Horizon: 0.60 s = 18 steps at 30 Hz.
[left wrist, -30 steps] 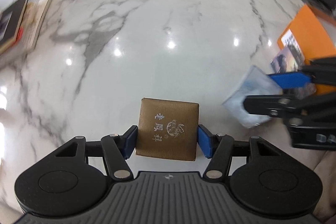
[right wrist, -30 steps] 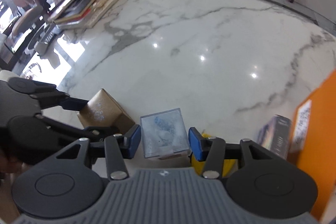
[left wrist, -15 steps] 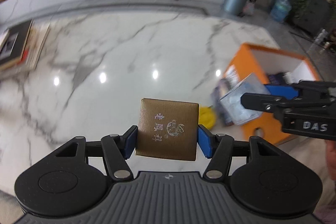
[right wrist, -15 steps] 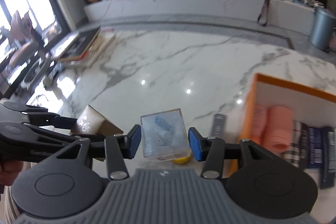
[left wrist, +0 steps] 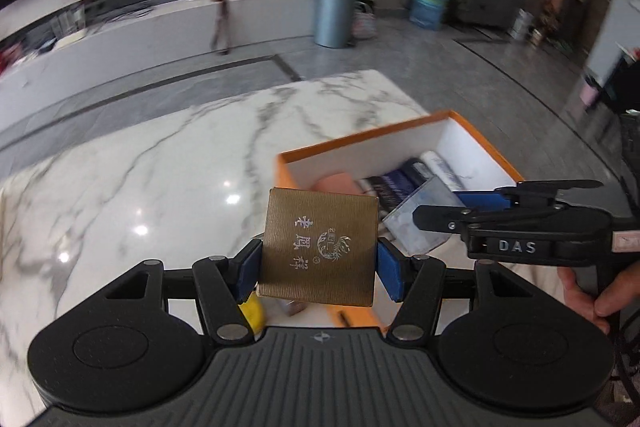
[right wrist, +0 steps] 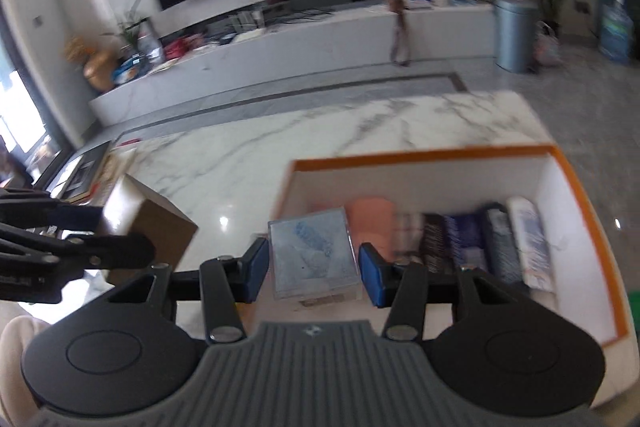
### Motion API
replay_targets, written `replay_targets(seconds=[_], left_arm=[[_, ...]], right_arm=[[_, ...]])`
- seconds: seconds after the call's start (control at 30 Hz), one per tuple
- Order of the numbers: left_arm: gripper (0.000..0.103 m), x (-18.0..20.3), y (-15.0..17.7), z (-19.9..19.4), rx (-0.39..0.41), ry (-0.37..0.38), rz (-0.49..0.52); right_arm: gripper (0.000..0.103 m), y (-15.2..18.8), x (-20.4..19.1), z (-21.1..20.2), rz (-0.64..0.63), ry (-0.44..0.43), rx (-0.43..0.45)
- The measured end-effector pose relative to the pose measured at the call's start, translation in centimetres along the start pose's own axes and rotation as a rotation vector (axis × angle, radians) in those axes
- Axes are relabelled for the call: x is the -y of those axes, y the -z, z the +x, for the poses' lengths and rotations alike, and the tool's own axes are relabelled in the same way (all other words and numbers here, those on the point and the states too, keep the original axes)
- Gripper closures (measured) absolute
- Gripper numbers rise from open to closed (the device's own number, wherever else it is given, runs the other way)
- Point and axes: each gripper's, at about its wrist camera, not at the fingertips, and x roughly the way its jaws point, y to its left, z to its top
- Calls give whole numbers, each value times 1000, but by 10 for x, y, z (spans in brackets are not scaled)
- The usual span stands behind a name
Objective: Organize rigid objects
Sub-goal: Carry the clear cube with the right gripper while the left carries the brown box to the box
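Claws both loaded, both held in the air above the marble table (left wrist: 160,163). Left claw (left wrist: 318,267) clamped on a brown box (left wrist: 320,247) with silver characters and a round emblem on its top face; blue pads press its 2 side faces, box lifted clear of the table and tilted a little. Right claw (right wrist: 312,265) clamped on a clear plastic case (right wrist: 312,255) with blue-white contents, blue pads on both sides of it, case off the table too. In the left wrist view the right claw (left wrist: 444,211) comes in from the right edge with the clear case (left wrist: 420,215) at its tip over the near part of the orange box (left wrist: 400,125), and a hand (left wrist: 592,287) grips its handle. In the right wrist view the left claw (right wrist: 120,227) sits at the left edge with the brown box (right wrist: 156,231) beside the orange box (right wrist: 420,155), not over it. Orange box is open, white inside, standing on the table; holds a pink roll (right wrist: 372,223) and several dark patterned packs (right wrist: 460,239) side by side. Yellow object (left wrist: 256,307) partly seen on the table under the left claw, can't tell what it is.
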Motion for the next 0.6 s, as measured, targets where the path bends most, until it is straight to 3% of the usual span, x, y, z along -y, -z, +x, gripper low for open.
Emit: replay_targets(seconds=[0.3, 0.6], left_arm=[[34, 38, -31, 53, -83, 59, 252], [34, 74, -18, 139, -350, 136, 581]], right_arm=[[53, 4, 68, 4, 140, 48, -8], [53, 5, 92, 30, 176, 35, -55]])
